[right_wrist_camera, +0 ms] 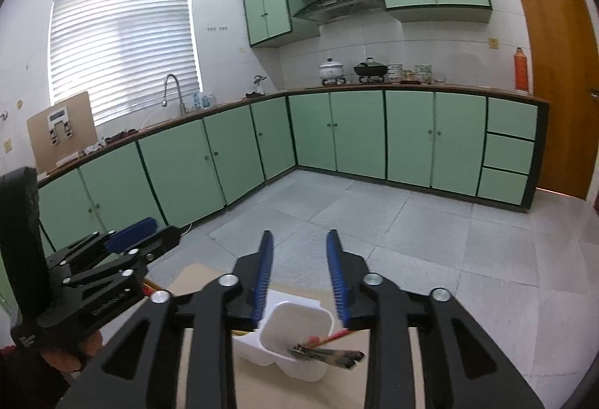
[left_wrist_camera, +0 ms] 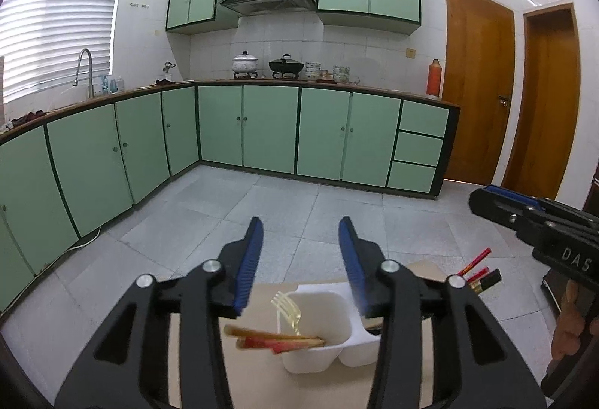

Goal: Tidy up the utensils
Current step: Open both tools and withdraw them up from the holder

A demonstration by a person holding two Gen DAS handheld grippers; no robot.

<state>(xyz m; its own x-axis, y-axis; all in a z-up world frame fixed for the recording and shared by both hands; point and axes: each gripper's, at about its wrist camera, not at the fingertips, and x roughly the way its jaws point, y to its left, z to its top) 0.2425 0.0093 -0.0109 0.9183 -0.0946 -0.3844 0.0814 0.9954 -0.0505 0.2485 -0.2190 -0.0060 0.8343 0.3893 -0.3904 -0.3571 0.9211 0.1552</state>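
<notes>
A white two-compartment holder (left_wrist_camera: 310,364) stands on a tan board (left_wrist_camera: 258,375) just below my left gripper (left_wrist_camera: 301,222). That gripper is open with nothing between its blue pads. In the holder's near compartment lean a clear yellowish fork (left_wrist_camera: 286,308) and red-and-wood chopsticks (left_wrist_camera: 277,339). More red chopsticks and a black-ended utensil (left_wrist_camera: 479,272) stick out at the right. In the right wrist view my right gripper (right_wrist_camera: 299,235) is open and empty above the same holder (right_wrist_camera: 299,319). Red and dark patterned chopsticks (right_wrist_camera: 329,353) lie in its right compartment. Each gripper shows side-on in the other's view: right gripper (left_wrist_camera: 486,197), left gripper (right_wrist_camera: 146,227).
Green base cabinets (left_wrist_camera: 269,128) line the far walls under a counter with pots (left_wrist_camera: 245,63) and a tap (left_wrist_camera: 84,66). Grey floor tiles (right_wrist_camera: 393,222) lie beyond the board. Wooden doors (left_wrist_camera: 479,87) stand at the right. A hand (left_wrist_camera: 569,326) holds the right gripper.
</notes>
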